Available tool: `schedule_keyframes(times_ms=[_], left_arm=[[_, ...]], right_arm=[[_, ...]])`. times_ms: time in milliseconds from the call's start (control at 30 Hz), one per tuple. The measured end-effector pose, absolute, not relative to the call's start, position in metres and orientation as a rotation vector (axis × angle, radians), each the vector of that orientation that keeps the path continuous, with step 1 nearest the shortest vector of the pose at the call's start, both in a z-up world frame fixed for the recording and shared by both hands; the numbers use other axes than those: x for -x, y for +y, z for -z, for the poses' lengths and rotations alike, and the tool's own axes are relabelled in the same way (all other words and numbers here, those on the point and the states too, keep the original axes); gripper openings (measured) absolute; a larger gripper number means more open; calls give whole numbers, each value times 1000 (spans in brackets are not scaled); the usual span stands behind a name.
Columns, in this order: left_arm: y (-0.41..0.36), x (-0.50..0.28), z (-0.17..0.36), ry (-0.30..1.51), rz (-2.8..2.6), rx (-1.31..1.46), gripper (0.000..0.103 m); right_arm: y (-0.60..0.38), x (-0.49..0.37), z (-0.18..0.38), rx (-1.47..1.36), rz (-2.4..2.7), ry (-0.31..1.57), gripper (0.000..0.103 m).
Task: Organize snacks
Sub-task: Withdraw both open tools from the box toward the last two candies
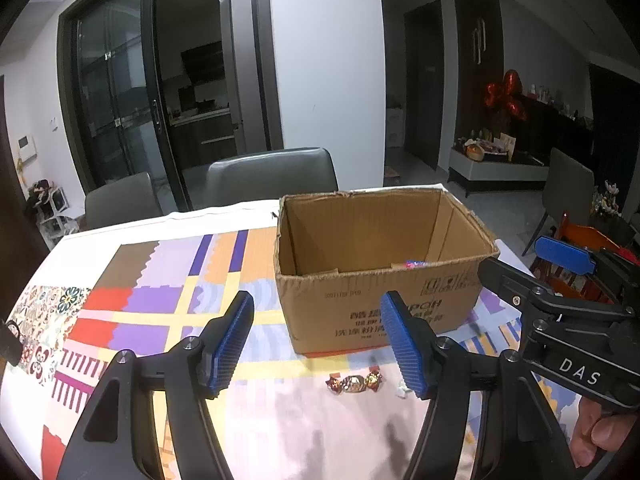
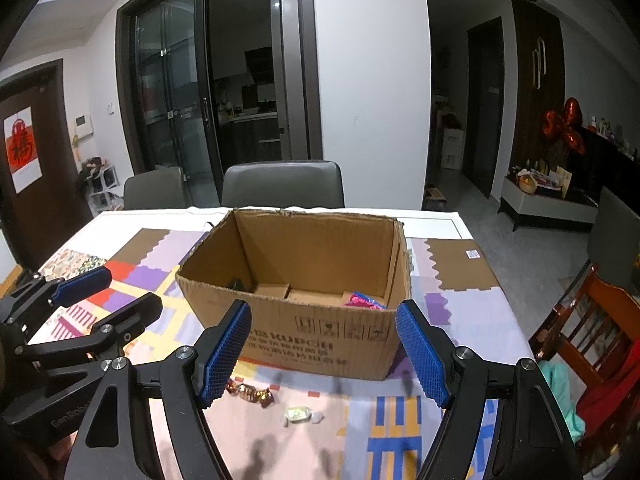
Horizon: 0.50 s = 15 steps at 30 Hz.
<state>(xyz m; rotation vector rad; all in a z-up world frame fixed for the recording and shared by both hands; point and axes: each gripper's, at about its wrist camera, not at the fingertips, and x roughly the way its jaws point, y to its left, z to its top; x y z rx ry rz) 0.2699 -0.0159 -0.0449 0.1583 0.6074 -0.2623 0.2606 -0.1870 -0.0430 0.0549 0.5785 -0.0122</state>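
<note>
An open cardboard box [image 1: 376,304] [image 2: 320,340] stands on the table with a pink snack packet [image 2: 364,301] [image 1: 416,265] inside at its right. In front of it lie a gold-brown wrapped candy [image 1: 354,383] [image 2: 250,393] and a pale green wrapped candy [image 2: 302,414], the latter mostly hidden behind my finger in the left wrist view [image 1: 402,390]. My left gripper [image 1: 320,348] is open and empty above the candies. My right gripper [image 2: 328,356] is open and empty, also before the box. Each gripper shows in the other's view: the right one [image 1: 532,264] and the left one [image 2: 120,292].
A colourful patchwork cloth [image 1: 160,300] covers the table. Grey chairs [image 1: 272,176] stand behind it, and a wooden chair [image 2: 592,336] with clothes is at the right. The table's right edge is near the box.
</note>
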Motion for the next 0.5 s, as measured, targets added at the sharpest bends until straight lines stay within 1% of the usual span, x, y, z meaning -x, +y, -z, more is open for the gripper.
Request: schedule_keyframes(times_ms=[133,267,367,500], left_arm=[[-17,-266,54,623,261,-162,66],[-16,-261,64,638,257,-164,70],[-16,-259,68,645,256,-166,75],[-15,-257,74,653,254,-175,79]], right_arm=[[-186,-258,50,-54,14,589,76],[-185,-255,58,-50,13,603,76],[-183,-254,65,-43,12,617,76],[-182,-251,73,-37,13,629,76]])
